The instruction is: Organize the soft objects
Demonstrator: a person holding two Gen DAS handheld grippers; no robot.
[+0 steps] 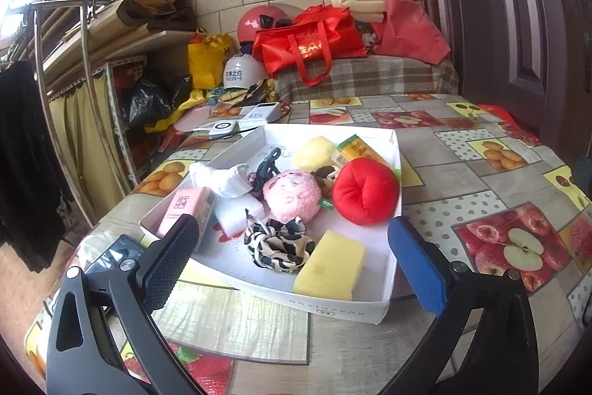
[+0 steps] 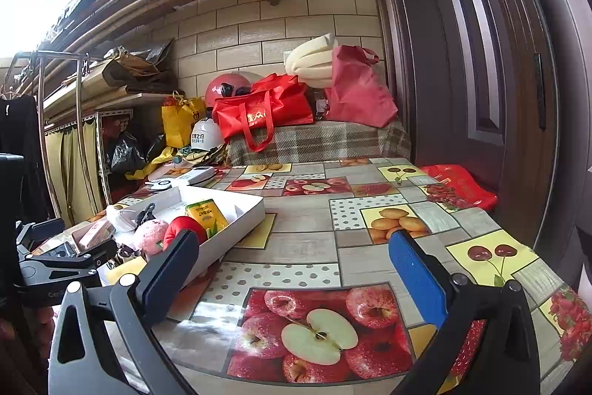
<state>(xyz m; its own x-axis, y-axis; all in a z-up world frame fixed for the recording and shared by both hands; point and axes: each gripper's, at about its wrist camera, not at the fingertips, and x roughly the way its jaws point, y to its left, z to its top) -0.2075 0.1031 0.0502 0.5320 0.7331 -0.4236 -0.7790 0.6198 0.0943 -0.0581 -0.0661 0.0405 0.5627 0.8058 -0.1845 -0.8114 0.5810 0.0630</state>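
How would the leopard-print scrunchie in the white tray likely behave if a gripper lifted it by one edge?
The leopard-print scrunchie is crumpled fabric, so it would probably sag and hang floppy. It looks light for its size. It rests against the yellow sponge, which might get nudged; rolling seems unlikely.

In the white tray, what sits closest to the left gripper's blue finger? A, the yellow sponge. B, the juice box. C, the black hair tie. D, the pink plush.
A: the yellow sponge lies in the tray's near corner, just inside the blue finger; the others sit farther back.
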